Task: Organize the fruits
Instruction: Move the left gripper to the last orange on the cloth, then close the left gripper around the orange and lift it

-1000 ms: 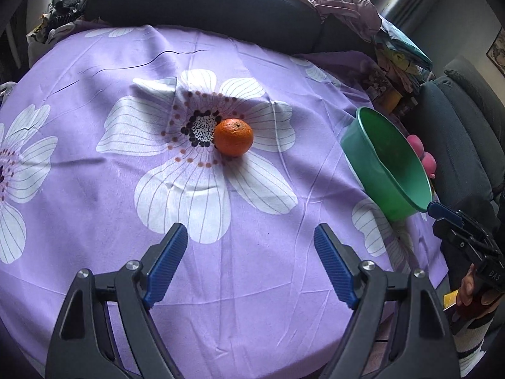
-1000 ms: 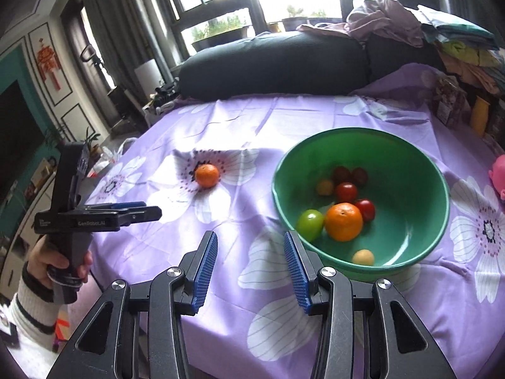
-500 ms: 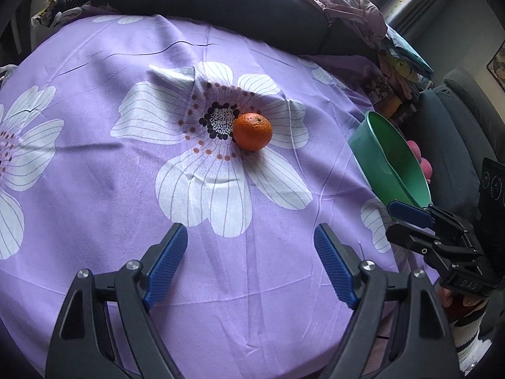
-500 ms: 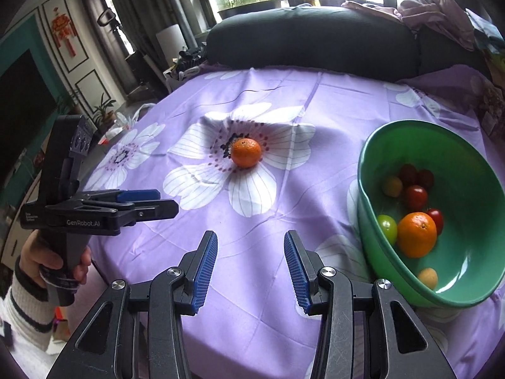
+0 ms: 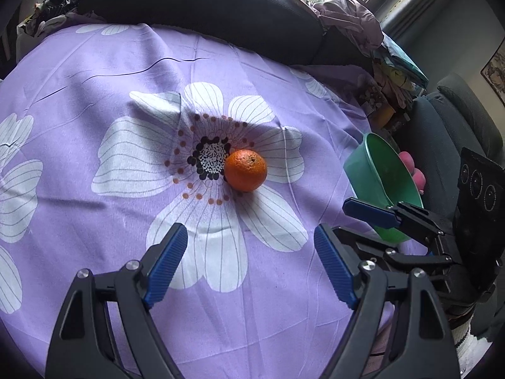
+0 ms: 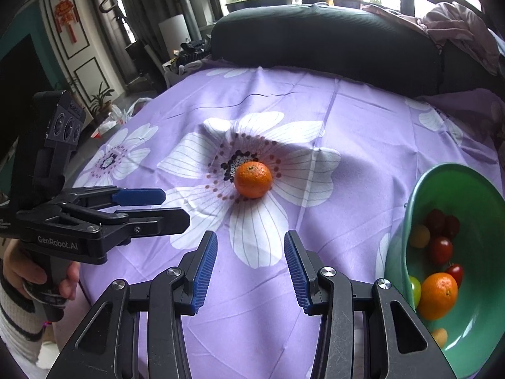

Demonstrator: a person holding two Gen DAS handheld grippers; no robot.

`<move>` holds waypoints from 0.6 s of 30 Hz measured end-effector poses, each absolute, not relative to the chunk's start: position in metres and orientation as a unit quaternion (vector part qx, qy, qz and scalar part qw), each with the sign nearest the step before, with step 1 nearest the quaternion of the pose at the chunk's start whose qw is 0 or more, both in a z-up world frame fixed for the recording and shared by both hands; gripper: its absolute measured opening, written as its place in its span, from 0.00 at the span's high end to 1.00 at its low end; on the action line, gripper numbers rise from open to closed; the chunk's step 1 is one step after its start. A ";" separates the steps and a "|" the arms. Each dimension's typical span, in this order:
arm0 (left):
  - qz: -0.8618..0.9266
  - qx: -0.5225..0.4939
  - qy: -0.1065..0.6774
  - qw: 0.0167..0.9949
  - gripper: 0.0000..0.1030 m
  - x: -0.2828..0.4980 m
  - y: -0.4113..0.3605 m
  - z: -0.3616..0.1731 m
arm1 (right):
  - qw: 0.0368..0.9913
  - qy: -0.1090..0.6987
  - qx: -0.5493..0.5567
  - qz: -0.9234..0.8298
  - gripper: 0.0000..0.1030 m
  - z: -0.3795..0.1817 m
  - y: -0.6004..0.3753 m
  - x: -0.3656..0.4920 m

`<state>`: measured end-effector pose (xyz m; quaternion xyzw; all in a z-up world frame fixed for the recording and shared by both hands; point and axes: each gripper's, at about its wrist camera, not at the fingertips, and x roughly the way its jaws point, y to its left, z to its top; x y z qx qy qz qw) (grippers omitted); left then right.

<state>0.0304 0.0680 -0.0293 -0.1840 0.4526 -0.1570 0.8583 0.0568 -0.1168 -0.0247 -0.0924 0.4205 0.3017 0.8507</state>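
Resting on the flowered cloth (image 5: 79, 72), a mandarin (image 5: 246, 170) is faced by both spread-apart, empty grippers, left (image 5: 251, 263) and right (image 6: 251, 267); green bowl (image 6: 473, 341) beside.

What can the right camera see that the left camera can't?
Only the right wrist view looks into the bowl: another orange, red tomatoes and a green one. It also shows a red hanging ornament. Only the left wrist view shows something pink behind the bowl. Both show the loose orange on the flowered cloth, and both open grippers, left and right.
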 end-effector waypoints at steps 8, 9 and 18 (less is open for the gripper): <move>-0.165 -0.193 0.459 0.852 0.20 0.062 0.069 -0.030 | 0.845 0.423 -0.104 0.309 0.56 -0.037 -0.097 0.082; -0.166 -0.190 0.462 0.850 0.20 0.067 0.068 -0.031 | 0.845 0.424 -0.105 0.309 0.56 -0.039 -0.095 0.085; -0.173 -0.189 0.480 0.839 0.20 0.098 0.060 -0.044 | 0.838 0.436 -0.095 0.313 0.56 -0.051 -0.084 0.109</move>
